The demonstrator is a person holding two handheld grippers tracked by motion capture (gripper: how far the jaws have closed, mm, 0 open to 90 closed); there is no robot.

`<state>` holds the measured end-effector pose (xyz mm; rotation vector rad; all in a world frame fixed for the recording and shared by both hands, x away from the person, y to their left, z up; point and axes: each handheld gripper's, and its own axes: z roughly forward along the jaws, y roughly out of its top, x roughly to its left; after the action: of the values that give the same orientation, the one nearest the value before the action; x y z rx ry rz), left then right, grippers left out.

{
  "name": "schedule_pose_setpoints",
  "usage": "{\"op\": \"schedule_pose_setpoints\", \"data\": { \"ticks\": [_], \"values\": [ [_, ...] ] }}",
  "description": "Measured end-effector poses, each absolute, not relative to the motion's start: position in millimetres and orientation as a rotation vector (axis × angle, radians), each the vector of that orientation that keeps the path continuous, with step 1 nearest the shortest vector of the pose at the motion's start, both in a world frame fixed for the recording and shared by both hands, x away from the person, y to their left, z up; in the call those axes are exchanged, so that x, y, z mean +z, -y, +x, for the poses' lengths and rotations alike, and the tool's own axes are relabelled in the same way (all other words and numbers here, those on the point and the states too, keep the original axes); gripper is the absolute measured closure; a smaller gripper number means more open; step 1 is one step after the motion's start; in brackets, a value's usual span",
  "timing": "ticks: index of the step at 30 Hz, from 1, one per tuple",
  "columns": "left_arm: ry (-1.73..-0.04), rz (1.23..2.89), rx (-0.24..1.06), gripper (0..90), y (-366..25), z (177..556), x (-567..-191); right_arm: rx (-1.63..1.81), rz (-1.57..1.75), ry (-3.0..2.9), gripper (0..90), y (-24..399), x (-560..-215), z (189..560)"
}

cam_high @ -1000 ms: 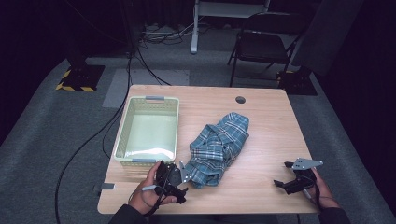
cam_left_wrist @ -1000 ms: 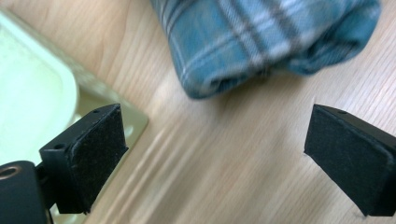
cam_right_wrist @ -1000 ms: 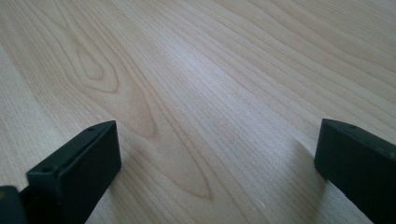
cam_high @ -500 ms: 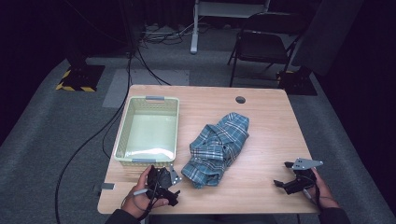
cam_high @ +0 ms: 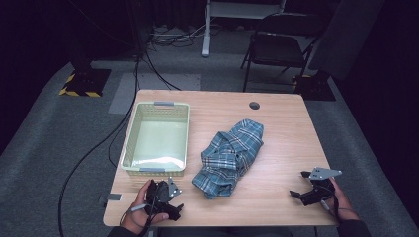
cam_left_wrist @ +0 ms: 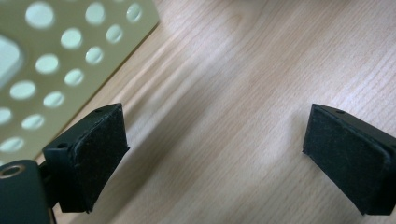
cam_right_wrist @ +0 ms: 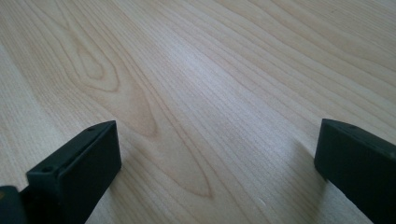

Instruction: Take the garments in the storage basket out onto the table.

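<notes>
Presently, the left gripper [cam_high: 170, 202] sits at the near left corner of the wooden table [cam_high: 286, 128], just in front of the pale green basket [cam_high: 129, 148], its jaws spread wide over bare wood with nothing between them. The right gripper [cam_high: 301, 190] rests at the near right edge, jaws likewise wide apart and empty. The blue plaid shirt [cam_high: 230, 155] lies crumpled at the table's middle, just right of the basket and between the two grippers, touched by neither. The left gripper view shows the basket's perforated wall close beside one pad [cam_left_wrist: 100, 154].
</notes>
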<state>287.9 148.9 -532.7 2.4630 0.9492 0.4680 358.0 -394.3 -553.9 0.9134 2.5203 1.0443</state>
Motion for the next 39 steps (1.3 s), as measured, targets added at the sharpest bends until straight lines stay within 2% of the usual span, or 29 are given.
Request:
{"op": "schedule_pose_setpoints", "data": {
  "ticks": [17, 39],
  "values": [
    [-1.052, 2.25, 0.376, 2.2, -185.7, 283.4, -549.2, 1.045, 0.913, -2.521, 0.5, 394.4, -554.0, 357.8],
    [-1.024, 2.189, 0.396, 0.0, -196.7, 280.0, -555.3, 1.045, 0.914, -2.521, 0.4, 394.4, -554.0, 357.7]
  ]
}}
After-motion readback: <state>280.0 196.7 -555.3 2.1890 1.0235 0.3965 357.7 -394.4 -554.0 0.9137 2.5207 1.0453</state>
